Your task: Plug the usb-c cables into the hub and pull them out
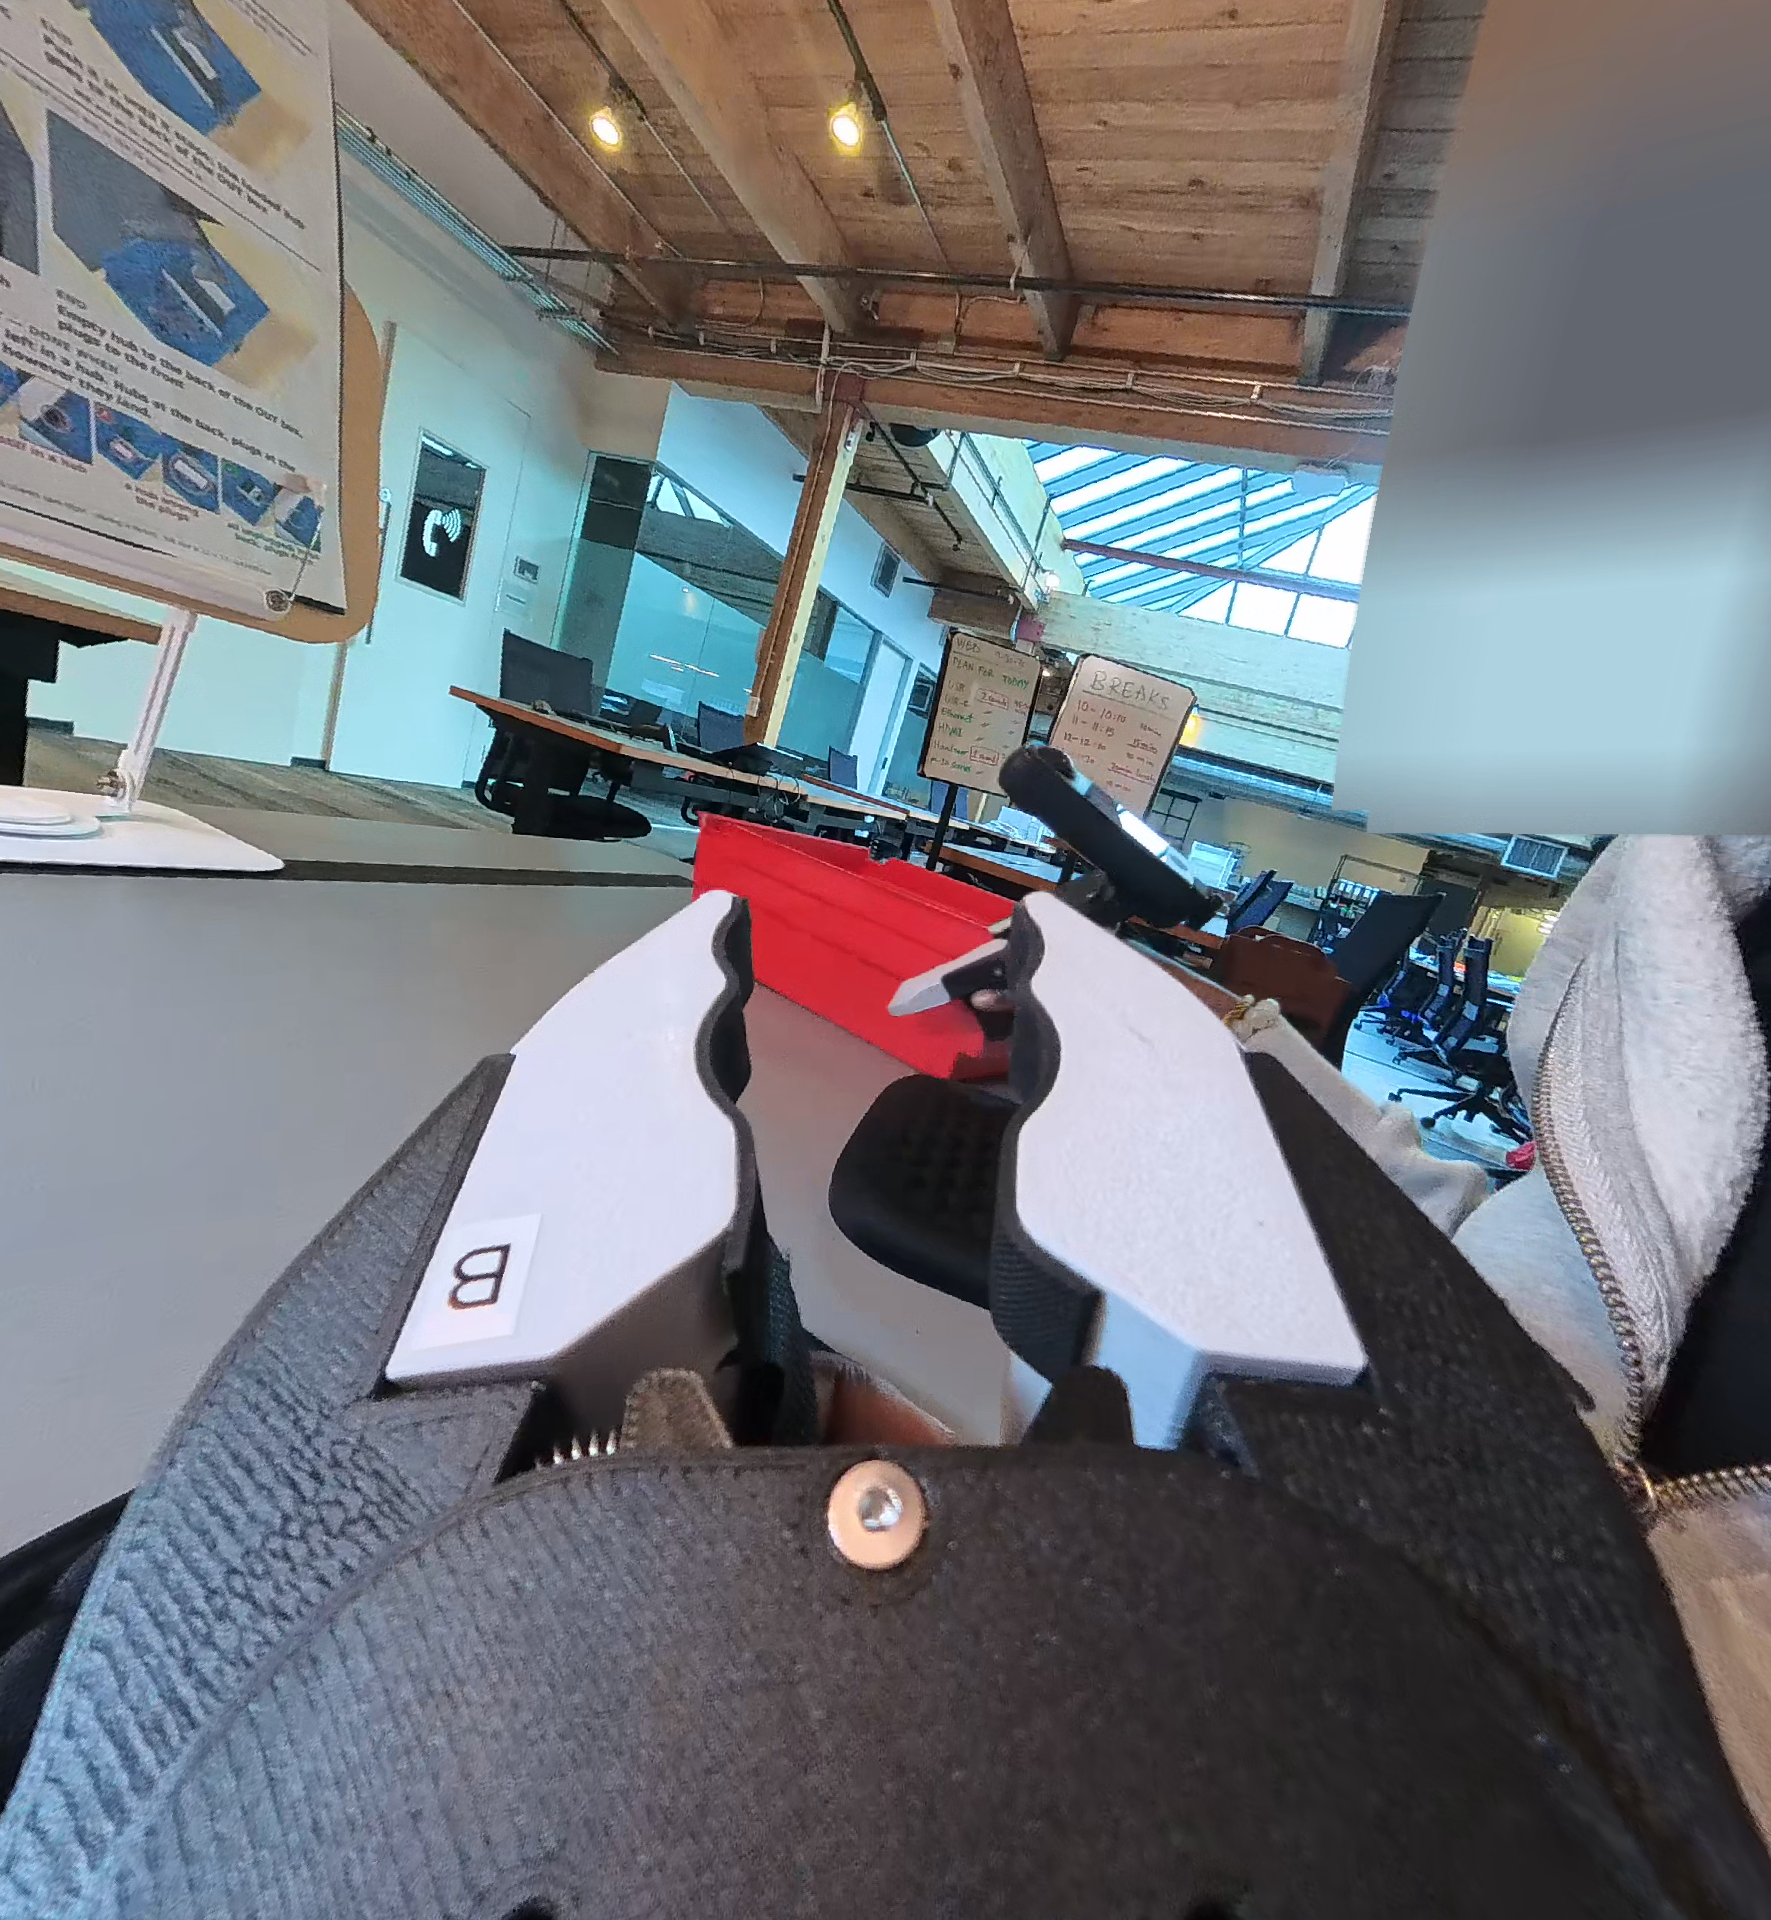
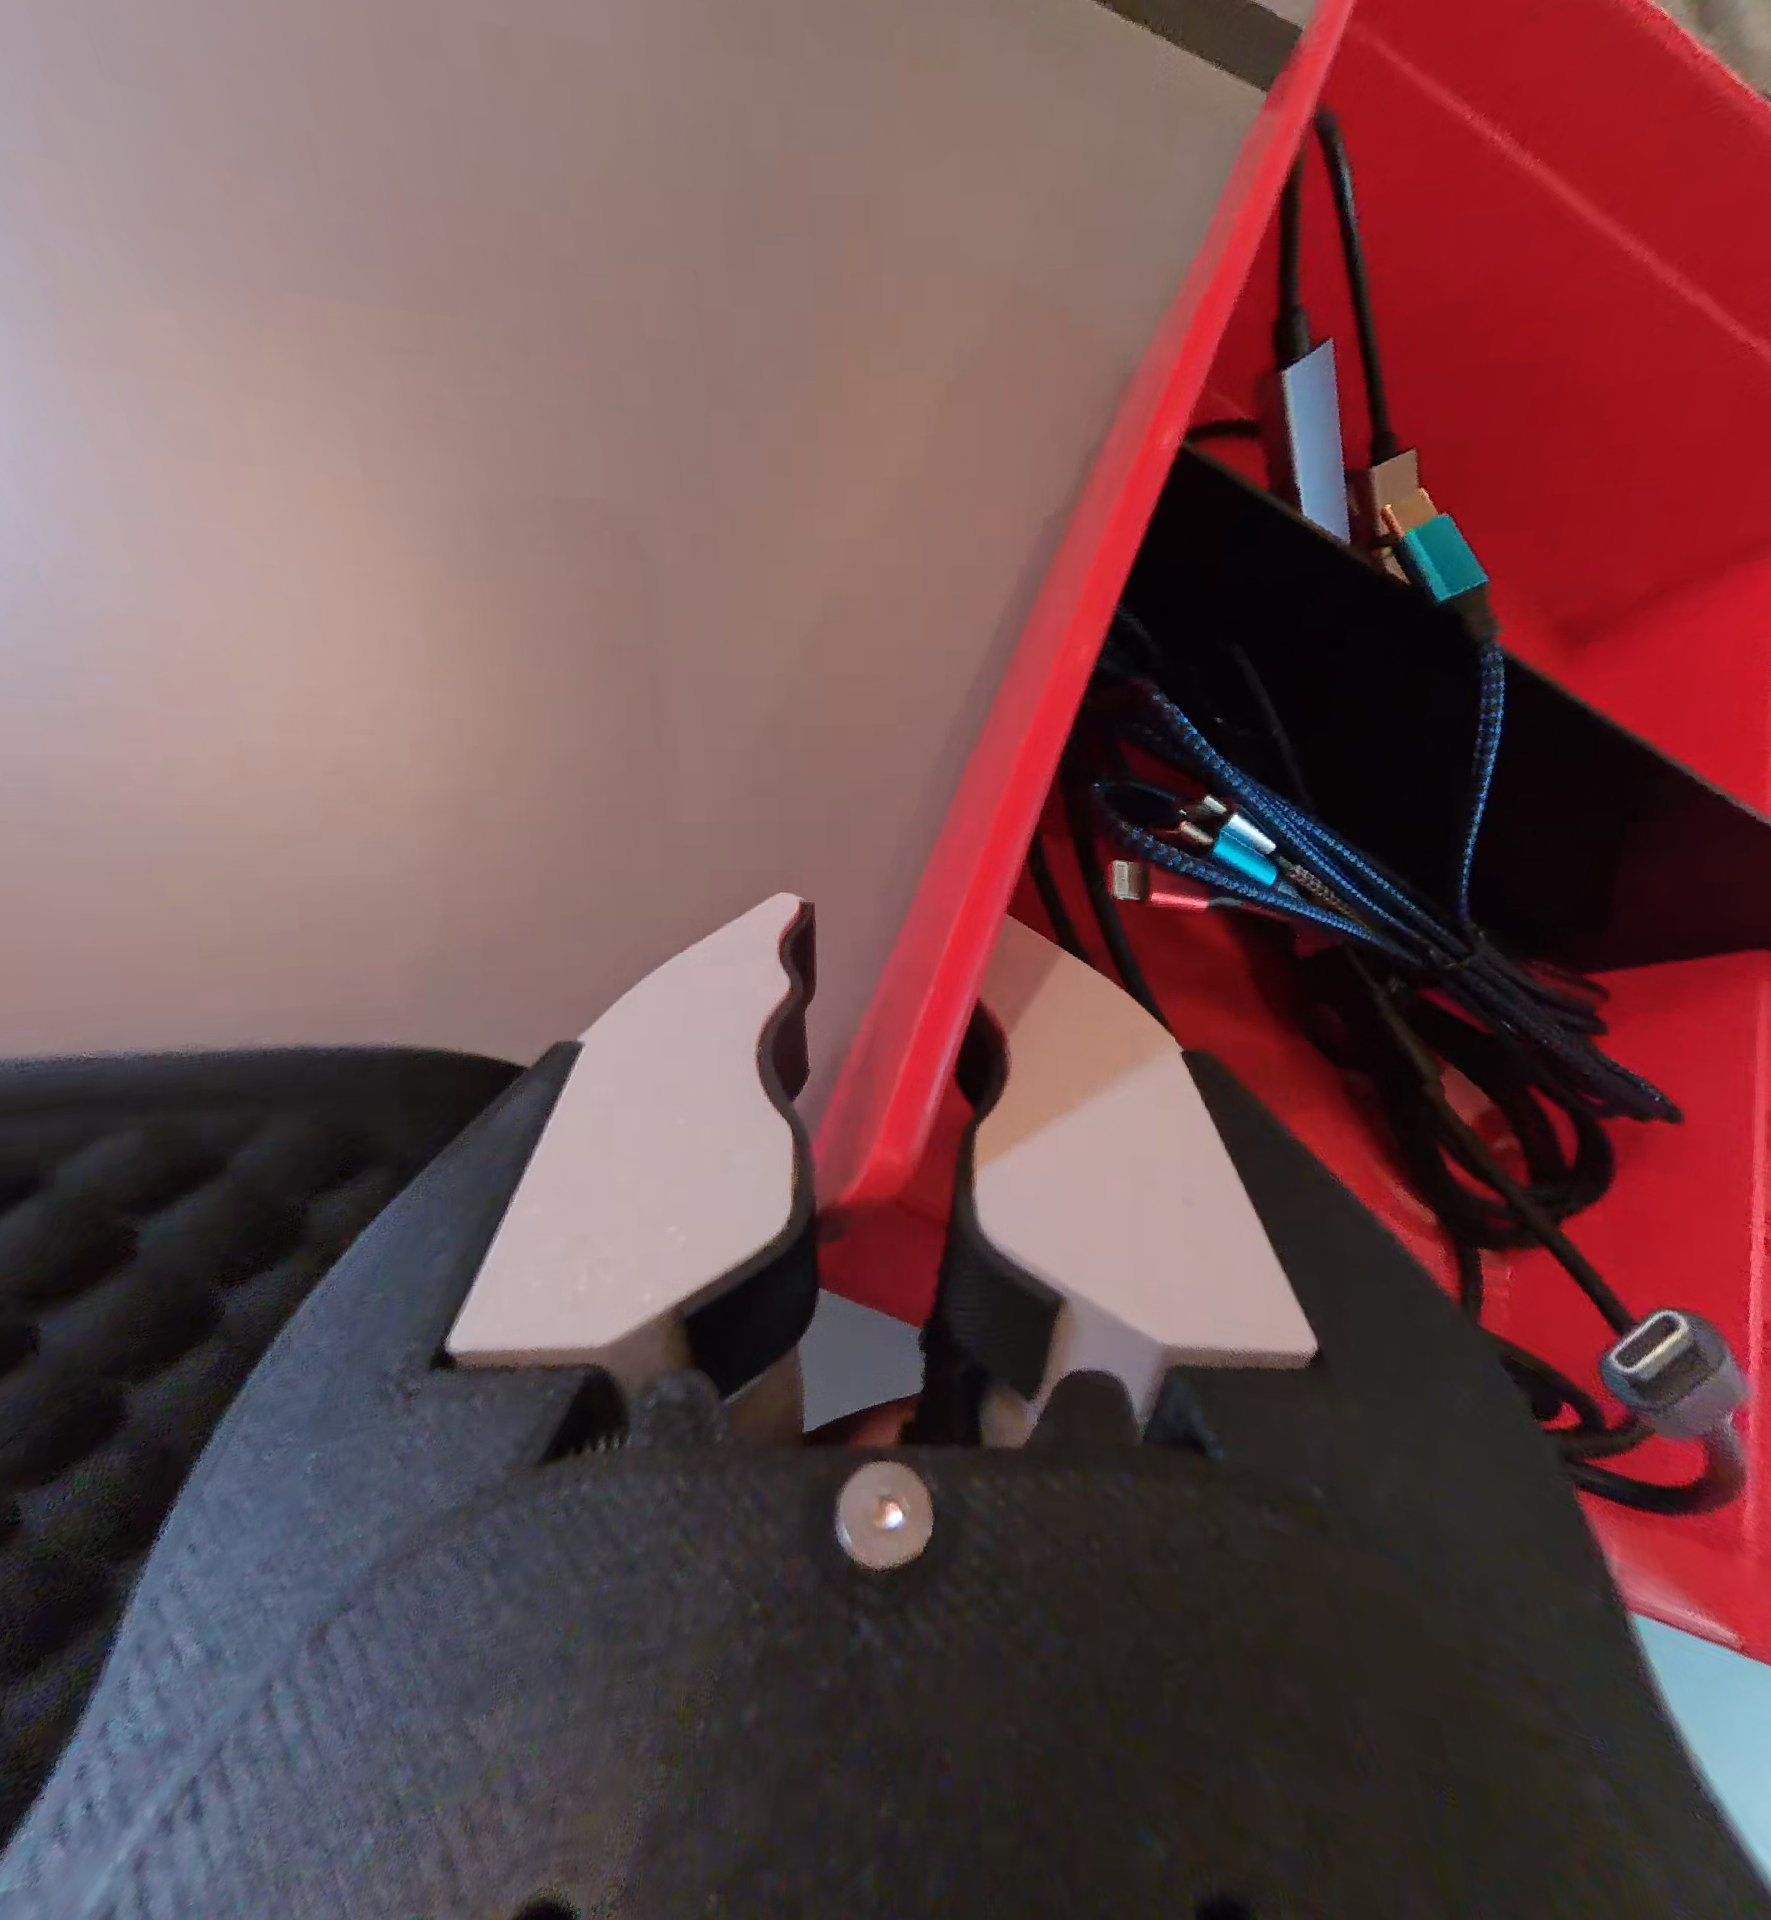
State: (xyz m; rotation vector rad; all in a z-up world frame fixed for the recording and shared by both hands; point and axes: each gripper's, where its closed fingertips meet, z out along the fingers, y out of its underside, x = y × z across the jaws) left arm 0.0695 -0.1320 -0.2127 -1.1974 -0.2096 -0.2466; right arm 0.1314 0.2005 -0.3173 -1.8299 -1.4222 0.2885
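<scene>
open-plan office | rows of desks (image 1: pixel 590 727), office chairs (image 1: pixel 1380 956), whiteboards (image 1: pixel 1120 727), timber-beam ceiling (image 1: pixel 964 156)

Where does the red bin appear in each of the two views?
Left wrist view: the red bin sits centre, beyond the left tool's tips, on the grey table.
Right wrist view: it fills the right side, its near wall between the right tool's fingers, cables inside.
Shared landmark: the grey table.

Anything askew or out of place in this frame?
Yes: the right gripper is clamped on the red bin's wall, no cable, and the bin looks tilted. Inside, braided cables lie tangled; one is draped over the black divider.
</scene>
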